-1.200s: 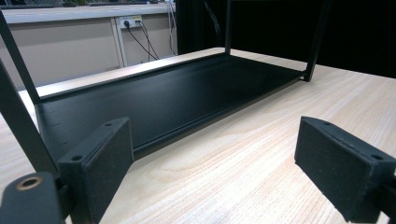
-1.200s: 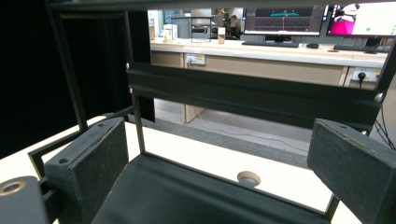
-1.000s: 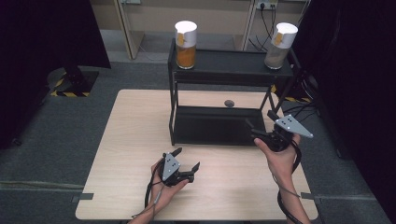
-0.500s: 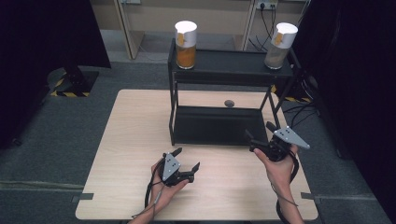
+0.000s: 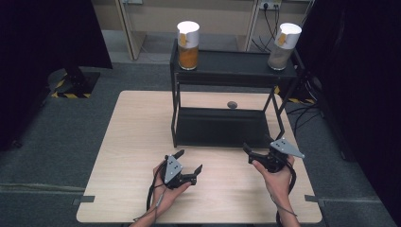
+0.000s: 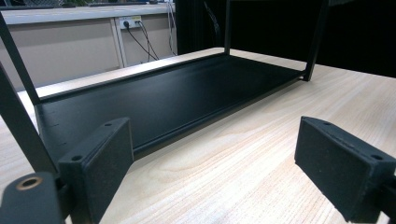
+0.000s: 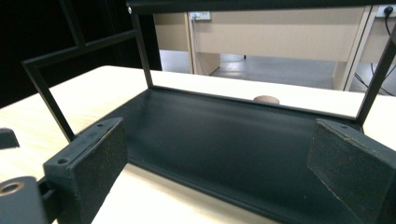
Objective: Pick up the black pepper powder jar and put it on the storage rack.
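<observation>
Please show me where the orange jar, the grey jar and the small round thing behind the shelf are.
orange jar (image 5: 187, 52), high view, on its orange-filled body.
grey jar (image 5: 281, 53), high view, on its grey-filled body.
small round thing (image 5: 232, 104), high view, on its top face.

You see a pale wood-grain table (image 5: 132, 142), a matt black metal rack (image 5: 222, 126), and rough, matt gripper pads (image 7: 95, 154).

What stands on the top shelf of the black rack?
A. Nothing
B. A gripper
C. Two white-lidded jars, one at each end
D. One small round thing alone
C: an orange-filled jar and a greyish jar stand at opposite ends of the rack top.
</observation>
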Available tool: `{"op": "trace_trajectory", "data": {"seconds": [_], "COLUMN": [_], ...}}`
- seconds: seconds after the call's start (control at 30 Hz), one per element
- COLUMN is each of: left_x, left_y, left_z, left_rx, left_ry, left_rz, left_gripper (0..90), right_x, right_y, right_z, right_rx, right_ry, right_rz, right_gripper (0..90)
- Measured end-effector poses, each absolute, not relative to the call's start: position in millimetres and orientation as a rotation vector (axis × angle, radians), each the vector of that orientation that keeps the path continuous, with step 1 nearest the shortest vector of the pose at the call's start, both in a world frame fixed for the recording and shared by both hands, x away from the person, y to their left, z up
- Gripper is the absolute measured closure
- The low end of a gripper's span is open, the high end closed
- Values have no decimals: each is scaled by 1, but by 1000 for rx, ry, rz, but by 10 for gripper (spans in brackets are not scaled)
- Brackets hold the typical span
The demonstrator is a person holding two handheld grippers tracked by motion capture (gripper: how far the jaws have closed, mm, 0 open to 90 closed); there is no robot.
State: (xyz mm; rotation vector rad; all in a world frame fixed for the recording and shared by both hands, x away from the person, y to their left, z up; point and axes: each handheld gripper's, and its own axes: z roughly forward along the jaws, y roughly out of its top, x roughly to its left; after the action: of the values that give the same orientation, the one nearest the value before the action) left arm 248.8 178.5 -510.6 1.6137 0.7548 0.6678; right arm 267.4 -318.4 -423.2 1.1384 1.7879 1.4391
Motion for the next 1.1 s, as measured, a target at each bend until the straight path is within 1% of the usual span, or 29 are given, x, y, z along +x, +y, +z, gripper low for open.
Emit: {"op": "trace_trajectory", "data": {"seconds": [0.7,1.1], "left_x": [248,248], "left_y": [178,178], "left_z": [-511,-511], "left_rx": [1613,1614], "left_ry": [752,751], "left_rz": [670,672], "left_gripper": [110,110], "right_x": [256,251], "right_y": [-316,-315], "right_z": [-462,-475], "right_rx": [1188,1206], "right_ry": [1808,1818], "right_rz": [1399,1379], "right_gripper": [52,52]}}
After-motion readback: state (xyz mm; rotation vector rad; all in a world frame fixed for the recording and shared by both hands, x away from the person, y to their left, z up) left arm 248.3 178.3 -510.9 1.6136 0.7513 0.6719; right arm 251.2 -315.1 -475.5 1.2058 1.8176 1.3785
